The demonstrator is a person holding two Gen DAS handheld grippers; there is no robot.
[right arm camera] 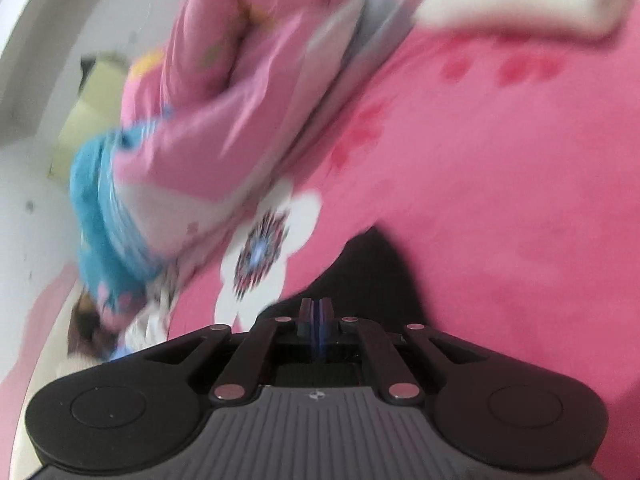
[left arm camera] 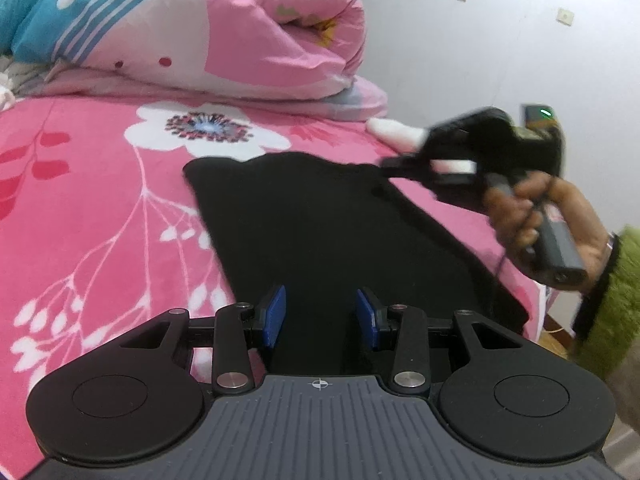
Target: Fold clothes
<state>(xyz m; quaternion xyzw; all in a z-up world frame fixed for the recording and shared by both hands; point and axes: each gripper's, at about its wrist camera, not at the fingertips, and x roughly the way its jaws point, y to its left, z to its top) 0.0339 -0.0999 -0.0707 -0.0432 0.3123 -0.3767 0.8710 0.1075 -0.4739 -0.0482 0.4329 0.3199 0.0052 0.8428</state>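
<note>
One black garment point(left arm camera: 320, 216) lies flat on the pink bedsheet point(left arm camera: 80, 220), running from about 6 o'clock up toward 11 o'clock in the left wrist view. It looks soft, limp and light, likely to sag and slide on itself, so a pinch at a corner or hem should serve better than a grab mid-panel.

Left gripper point(left arm camera: 320, 320) hangs over the near end of the cloth, its blue pads point(left arm camera: 276, 316) partly apart with black fabric showing between them; they do not appear to press it.

Right gripper point(right arm camera: 316, 318) has its jaws closed together. Whether a thin edge of cloth is caught between them, I cannot tell. From the left view it sits at 3 o'clock, by the garment's far right edge. In its own blurred view the cloth peaks at 12 o'clock, just past the tips.
</note>
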